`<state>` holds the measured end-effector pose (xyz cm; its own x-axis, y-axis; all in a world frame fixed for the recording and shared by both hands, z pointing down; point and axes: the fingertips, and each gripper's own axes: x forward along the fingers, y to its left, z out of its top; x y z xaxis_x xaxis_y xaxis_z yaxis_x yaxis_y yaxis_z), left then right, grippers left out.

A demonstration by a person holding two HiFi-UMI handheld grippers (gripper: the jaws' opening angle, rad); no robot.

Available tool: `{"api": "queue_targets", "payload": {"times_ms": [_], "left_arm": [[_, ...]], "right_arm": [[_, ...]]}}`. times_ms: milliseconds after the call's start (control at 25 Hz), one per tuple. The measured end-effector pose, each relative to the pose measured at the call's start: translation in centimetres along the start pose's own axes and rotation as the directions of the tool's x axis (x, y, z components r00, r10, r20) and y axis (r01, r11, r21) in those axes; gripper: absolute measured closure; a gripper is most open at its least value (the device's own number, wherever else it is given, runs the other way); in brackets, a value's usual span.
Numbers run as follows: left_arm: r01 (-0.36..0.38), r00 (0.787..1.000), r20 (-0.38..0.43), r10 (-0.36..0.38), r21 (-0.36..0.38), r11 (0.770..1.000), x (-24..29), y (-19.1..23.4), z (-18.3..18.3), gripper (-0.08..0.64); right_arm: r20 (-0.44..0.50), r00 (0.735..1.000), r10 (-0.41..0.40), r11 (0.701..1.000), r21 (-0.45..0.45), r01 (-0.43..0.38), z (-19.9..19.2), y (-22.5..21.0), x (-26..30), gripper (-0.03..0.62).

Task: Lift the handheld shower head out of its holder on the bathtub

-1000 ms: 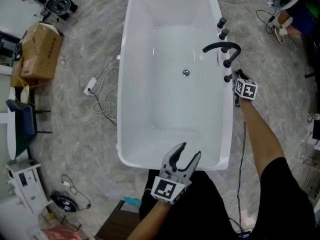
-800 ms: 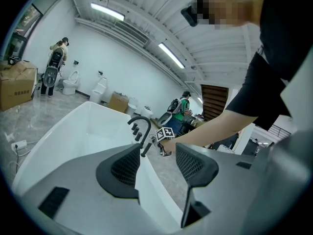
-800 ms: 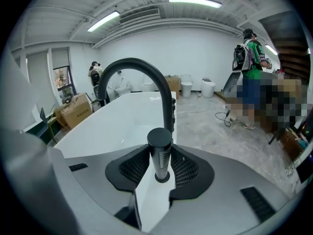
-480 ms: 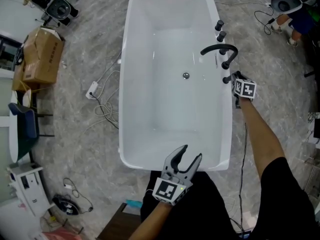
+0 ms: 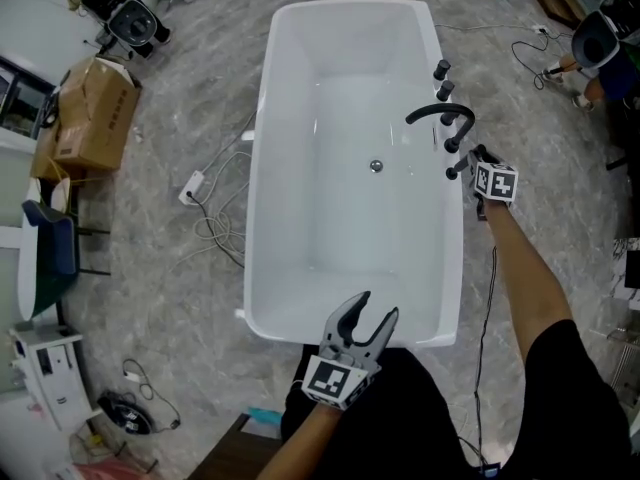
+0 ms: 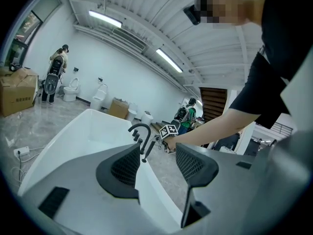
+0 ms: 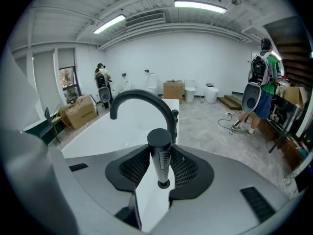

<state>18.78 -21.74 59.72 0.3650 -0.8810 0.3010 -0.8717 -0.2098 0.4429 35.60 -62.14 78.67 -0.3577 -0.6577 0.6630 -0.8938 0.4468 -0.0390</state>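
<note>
The handheld shower head (image 7: 160,155) is a slim black wand, and my right gripper (image 7: 160,165) is shut on its shaft with both pads pressed to it. In the head view the shower head (image 5: 459,164) hangs tilted over the right rim of the white bathtub (image 5: 258,168), just below the curved black spout (image 5: 440,116), with my right gripper (image 5: 474,160) beside it. My left gripper (image 5: 373,306) stands open and empty over the tub's near end. The left gripper view shows its open jaws (image 6: 157,163) and the shower head (image 6: 146,151) far off.
Two black knobs (image 5: 442,78) sit on the rim beyond the spout. On the floor to the left are a power strip with cables (image 5: 195,183) and a cardboard box (image 5: 90,118). A cable (image 5: 488,298) runs along the floor to the right. People stand at the room's far edges.
My right gripper has risen a little with the shower head in it. The left gripper has stayed open at the tub's near end.
</note>
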Motion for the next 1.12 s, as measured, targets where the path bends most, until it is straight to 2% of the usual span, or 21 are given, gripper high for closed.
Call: {"api": "queue_targets", "payload": {"times_ms": [160,320,440,840,1120], "left_arm": [[-0.016,1.0,0.025,0.015,0.033,0.999,-1.3,0.0,1.3,0.354],[-0.008,0.998,0.059,0.006,0.03,1.0,-2.6,-0.4,2.2,0.354],[0.004,0.995,0.099,-0.01,0.065,0.998,-3.7,-0.8,4.1,0.354],[0.103,0.99,0.08,-0.114,0.125,0.987,-7.4,-1.4,5.3,0.354],[0.169,0.982,0.059,-0.18,0.158,0.973,-9.0,-0.6,6.0,0.354]], "right_arm": [[0.036,0.999,0.002,1.0,-0.031,-0.001,2.8,0.4,-2.3,0.469],[0.064,0.998,0.013,0.999,-0.044,-0.011,5.0,0.5,-4.6,0.469],[0.082,0.996,0.03,0.997,-0.069,-0.024,6.4,1.5,-7.0,0.469],[0.162,0.986,0.029,0.991,-0.133,-0.007,11.8,4.6,-17.5,0.471],[0.225,0.974,0.009,0.991,-0.131,0.021,14.3,5.3,-24.3,0.471]]}}
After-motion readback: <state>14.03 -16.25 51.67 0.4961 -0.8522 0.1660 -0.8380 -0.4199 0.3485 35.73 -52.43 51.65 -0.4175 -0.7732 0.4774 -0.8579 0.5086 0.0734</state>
